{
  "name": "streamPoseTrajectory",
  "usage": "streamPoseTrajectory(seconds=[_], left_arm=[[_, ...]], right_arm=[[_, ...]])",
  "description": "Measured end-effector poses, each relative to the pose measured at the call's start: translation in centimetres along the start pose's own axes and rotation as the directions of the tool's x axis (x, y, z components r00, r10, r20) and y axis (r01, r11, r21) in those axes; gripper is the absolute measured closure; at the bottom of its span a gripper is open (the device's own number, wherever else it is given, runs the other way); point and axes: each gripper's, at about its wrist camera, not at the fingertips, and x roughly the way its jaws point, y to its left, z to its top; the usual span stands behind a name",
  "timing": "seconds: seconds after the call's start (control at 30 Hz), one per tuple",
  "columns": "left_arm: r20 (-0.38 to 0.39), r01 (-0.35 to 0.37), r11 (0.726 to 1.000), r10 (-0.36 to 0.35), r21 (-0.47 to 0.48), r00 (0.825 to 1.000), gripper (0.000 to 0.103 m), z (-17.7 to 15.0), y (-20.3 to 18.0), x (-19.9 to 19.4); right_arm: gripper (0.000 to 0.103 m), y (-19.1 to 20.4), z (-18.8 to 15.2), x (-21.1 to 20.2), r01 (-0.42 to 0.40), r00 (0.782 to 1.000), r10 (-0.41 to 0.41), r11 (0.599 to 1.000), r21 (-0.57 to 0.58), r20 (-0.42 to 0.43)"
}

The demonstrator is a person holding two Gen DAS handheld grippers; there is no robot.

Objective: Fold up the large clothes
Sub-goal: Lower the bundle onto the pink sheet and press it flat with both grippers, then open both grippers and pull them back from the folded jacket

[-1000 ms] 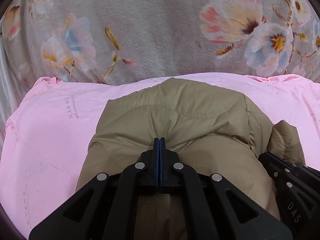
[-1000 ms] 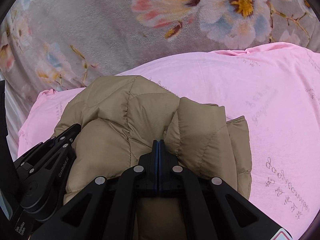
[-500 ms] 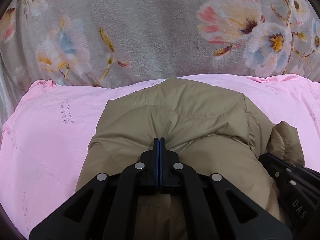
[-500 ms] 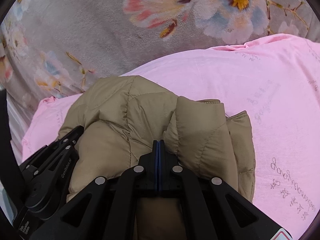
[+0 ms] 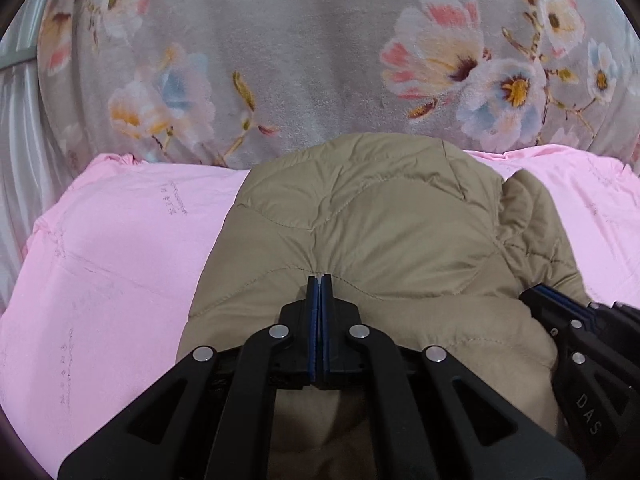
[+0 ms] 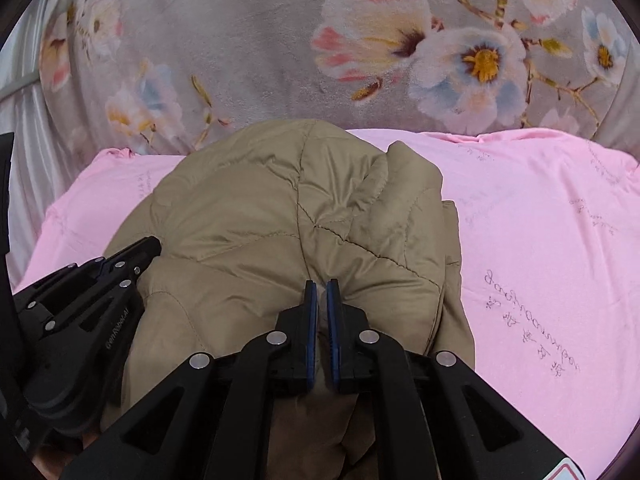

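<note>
A tan quilted jacket (image 5: 380, 220) lies bunched on a pink sheet (image 5: 120, 260), its far edge reaching the floral blanket. My left gripper (image 5: 319, 280) is shut on a pinch of the jacket's near edge, and creases run into its pads. In the right wrist view the same jacket (image 6: 260, 208) fills the middle. My right gripper (image 6: 322, 286) has its jaws opening: a narrow slit shows between the blue pads, with tan fabric still caught in it. Each gripper appears in the other's view, the right gripper (image 5: 560, 312) at the right, the left gripper (image 6: 136, 254) at the left.
A grey plush blanket with large flowers (image 5: 320, 60) covers the back, also seen as the floral blanket (image 6: 240, 40). The pink sheet (image 6: 540, 240) with faint printed writing spreads to either side of the jacket. Pale pleated fabric (image 5: 16, 160) hangs at the far left.
Both grippers moved forward with the jacket, whose far edge now meets the floral blanket. The right jaws, pressed together before, now show a thin gap.
</note>
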Motion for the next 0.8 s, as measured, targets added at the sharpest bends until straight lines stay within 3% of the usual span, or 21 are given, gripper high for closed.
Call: streamPoseTrajectory(seconds=[0.17, 0.67, 0.73, 0.77, 0.8], left_arm=[[-0.01, 0.042, 0.998, -0.043, -0.046, 0.999, 0.103, 0.1, 0.9, 0.3], [-0.017, 0.027, 0.999, -0.027, -0.028, 0.999, 0.103, 0.0, 0.8, 0.5], [-0.022, 0.025, 0.999, -0.025, -0.031, 0.999, 0.103, -0.4, 1.0, -0.7], [-0.018, 0.031, 0.999, -0.032, -0.038, 0.999, 0.096, -0.8, 1.2, -1.7], [-0.005, 0.037, 0.998, -0.037, -0.046, 0.999, 0.075, -1.5, 1.4, -3.3]], right_arm=[[0.097, -0.2, -0.1, 0.3, -0.001, 1.0, 0.001, 1.0, 0.009, -0.004], [0.095, -0.1, -0.1, -0.4, 0.031, 1.0, -0.031, 0.999, 0.009, 0.004], [0.087, -0.5, -0.6, -2.6, 0.041, 0.999, -0.041, 0.998, 0.042, 0.011], [0.071, -0.7, -1.1, -4.1, 0.049, 0.998, -0.05, 0.997, 0.055, 0.025], [0.05, -0.8, -1.8, -5.5, 0.056, 0.998, -0.059, 0.996, 0.062, 0.036]])
